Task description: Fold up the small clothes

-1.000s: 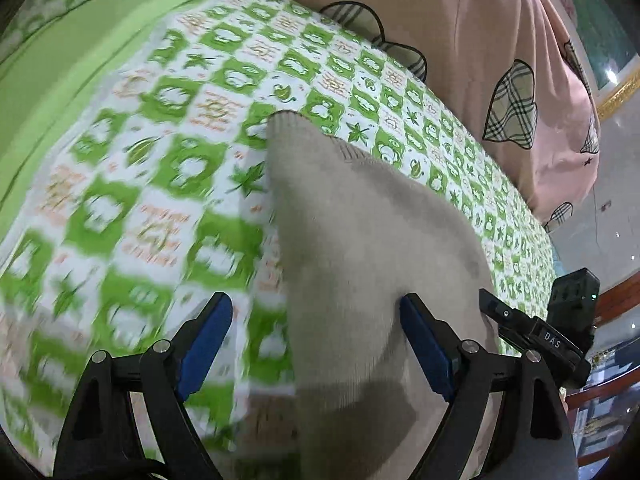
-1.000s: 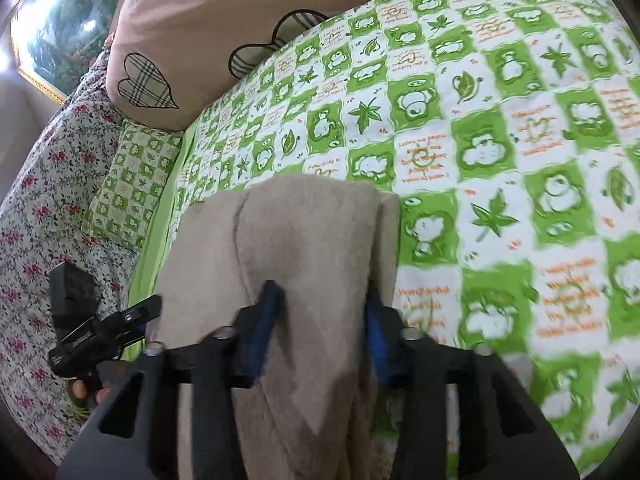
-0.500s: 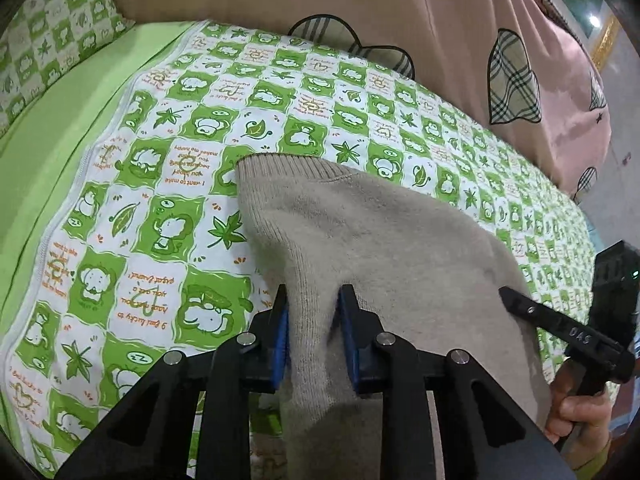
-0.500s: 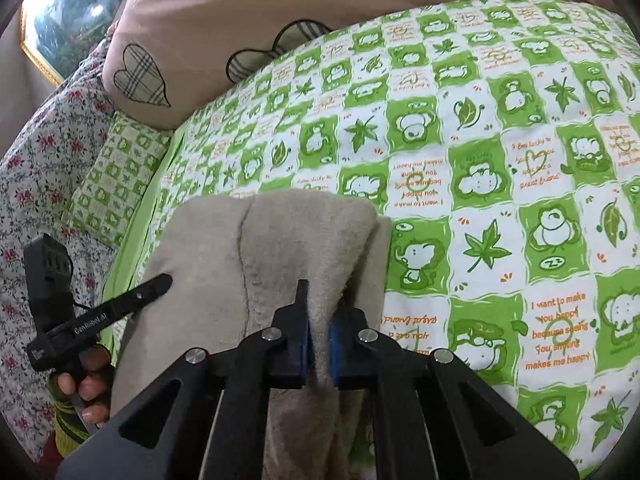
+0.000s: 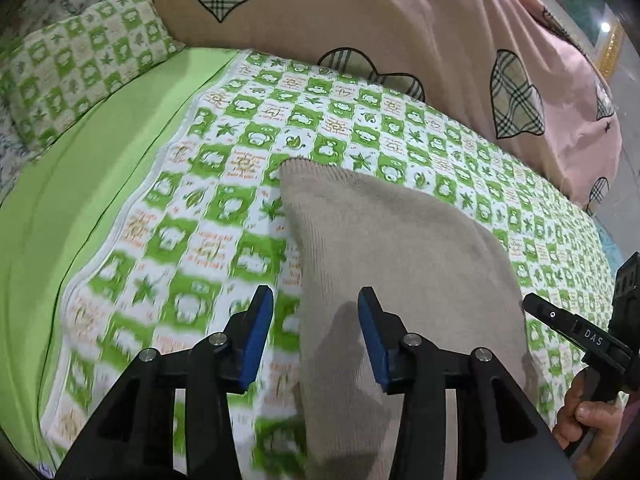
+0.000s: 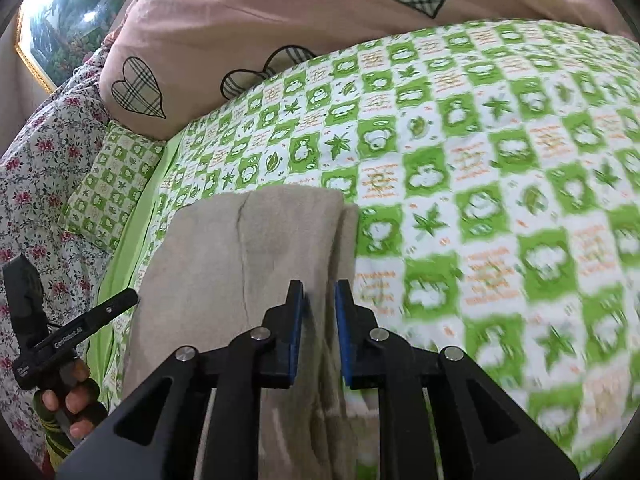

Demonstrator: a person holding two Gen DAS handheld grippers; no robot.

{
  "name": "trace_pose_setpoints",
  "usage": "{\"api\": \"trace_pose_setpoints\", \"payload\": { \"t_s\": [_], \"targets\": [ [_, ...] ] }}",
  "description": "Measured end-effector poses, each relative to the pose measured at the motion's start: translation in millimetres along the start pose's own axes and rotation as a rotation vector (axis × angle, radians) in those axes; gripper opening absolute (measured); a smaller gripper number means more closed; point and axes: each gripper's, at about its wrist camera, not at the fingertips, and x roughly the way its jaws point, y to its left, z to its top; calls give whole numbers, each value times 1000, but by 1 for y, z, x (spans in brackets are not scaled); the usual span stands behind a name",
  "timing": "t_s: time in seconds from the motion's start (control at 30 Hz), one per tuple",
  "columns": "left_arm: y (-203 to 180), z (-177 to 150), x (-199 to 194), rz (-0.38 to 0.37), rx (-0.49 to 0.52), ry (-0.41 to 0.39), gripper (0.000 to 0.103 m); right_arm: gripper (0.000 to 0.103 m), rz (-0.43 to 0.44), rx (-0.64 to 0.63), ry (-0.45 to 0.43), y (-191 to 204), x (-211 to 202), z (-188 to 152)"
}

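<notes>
A green-checked bed [image 5: 224, 208] carries a pink quilt [image 5: 400, 32] at its far side and a folded beige garment [image 5: 392, 248] near the front. The left gripper [image 5: 316, 330] hangs over the garment's left edge — jaws wide apart, holding nothing. The right gripper [image 6: 319, 322] has its jaws slightly parted over the right fold — whether they pinch it, I cannot tell.

The left black two-finger gripper with blue pads [image 5: 316, 334] hangs with jaws spread wide, gripping nothing. The right black blue-padded gripper [image 6: 319, 318] has its jaws parted narrowly. Bare hands [image 5: 588, 416] clutch both handles.
</notes>
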Motion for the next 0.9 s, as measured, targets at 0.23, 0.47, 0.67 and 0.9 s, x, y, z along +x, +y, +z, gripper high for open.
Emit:
{"api": "trace_pose_setpoints", "payload": {
  "t_s": [0.23,0.47,0.67,0.9],
  "targets": [
    [-3,-41,-36,10,-7,-12,58,18,-12,-12,22,0,-31,-35],
    [-11,-80,-56,9,23,13,60,18,-9,-5,35,0,-55,-71],
    [-7,-99,-66,7,22,30,60,19,-15,-4,50,0,-65,-90],
    [5,-109,-79,1,9,21,63,36,10,2,34,3,-76,-105]
  ]
}}
